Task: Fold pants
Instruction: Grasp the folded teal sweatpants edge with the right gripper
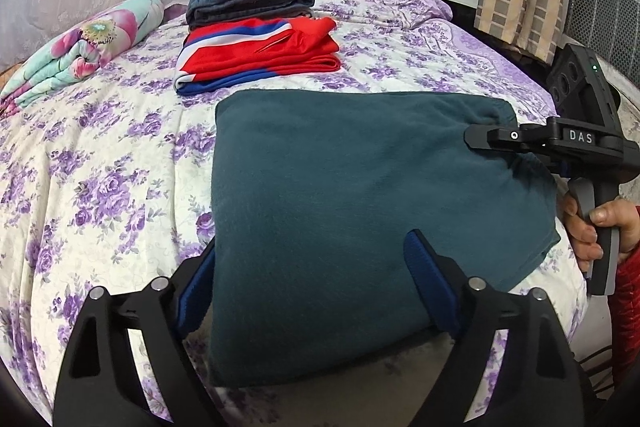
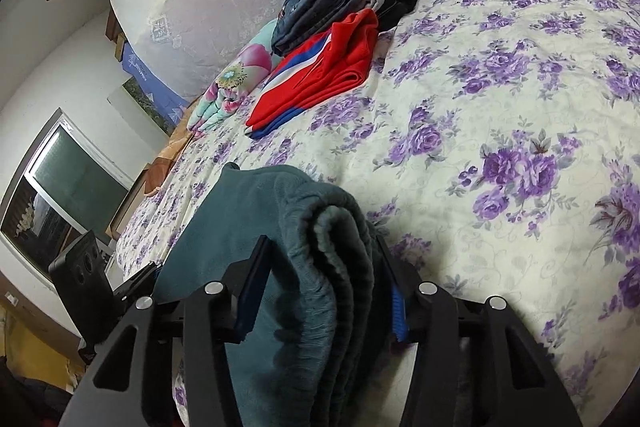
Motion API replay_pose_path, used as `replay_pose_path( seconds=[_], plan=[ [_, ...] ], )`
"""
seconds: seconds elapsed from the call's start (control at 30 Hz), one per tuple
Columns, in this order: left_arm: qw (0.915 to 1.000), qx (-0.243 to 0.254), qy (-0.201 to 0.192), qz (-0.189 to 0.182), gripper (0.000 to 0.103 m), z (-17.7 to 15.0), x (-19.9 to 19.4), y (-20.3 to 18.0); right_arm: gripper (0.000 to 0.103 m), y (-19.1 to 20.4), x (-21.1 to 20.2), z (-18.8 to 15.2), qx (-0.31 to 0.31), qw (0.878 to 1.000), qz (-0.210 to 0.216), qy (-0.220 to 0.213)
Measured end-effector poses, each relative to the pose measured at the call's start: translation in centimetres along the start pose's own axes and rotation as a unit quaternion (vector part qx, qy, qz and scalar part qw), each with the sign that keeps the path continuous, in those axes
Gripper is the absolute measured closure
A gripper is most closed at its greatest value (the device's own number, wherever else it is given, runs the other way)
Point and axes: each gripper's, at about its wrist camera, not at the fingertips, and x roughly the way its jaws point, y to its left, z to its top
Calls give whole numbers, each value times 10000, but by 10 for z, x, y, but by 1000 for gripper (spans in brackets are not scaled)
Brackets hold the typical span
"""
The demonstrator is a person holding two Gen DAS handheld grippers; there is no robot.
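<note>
Pants [image 1: 360, 207] lying folded on the bed [image 1: 100, 187].
Right gripper [image 2: 320, 291] is clamping the thick folded edge at their right; left gripper [image 1: 312, 291] is straddling the near edge, fingers apart.

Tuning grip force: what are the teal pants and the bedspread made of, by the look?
Teal pants: likely fleece, matte; fuzzy nap, thick soft folded layers. Bedspread: probably quilted cotton or blend, matte; floral print, stitched puckering. Neither certain.

left tongs [image 1: 316, 291] wide, right tongs [image 2: 320, 287] half-closed
</note>
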Motion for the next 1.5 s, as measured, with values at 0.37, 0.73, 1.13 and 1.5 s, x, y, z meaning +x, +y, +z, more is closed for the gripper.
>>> replay_pose_path(
  seconds=[0.37,0.73,1.13,1.5],
  plan=[
    [10000,-29,13,-25,20,-1,-1,-1,50,0,1,-1,49,10000,26,17],
    [9999,-111,47,-123,29,-5,-4,0,50,-2,-1,-1,74,10000,48,-25],
    [9972,-363,116,-648,66,1,-10,19,61,-4,0,0,97,10000,2,-6],
    [9833,-1305,269,-1242,33,-5,-8,63,45,-3,-3,-2,113,9999,109,-57]
  ],
)
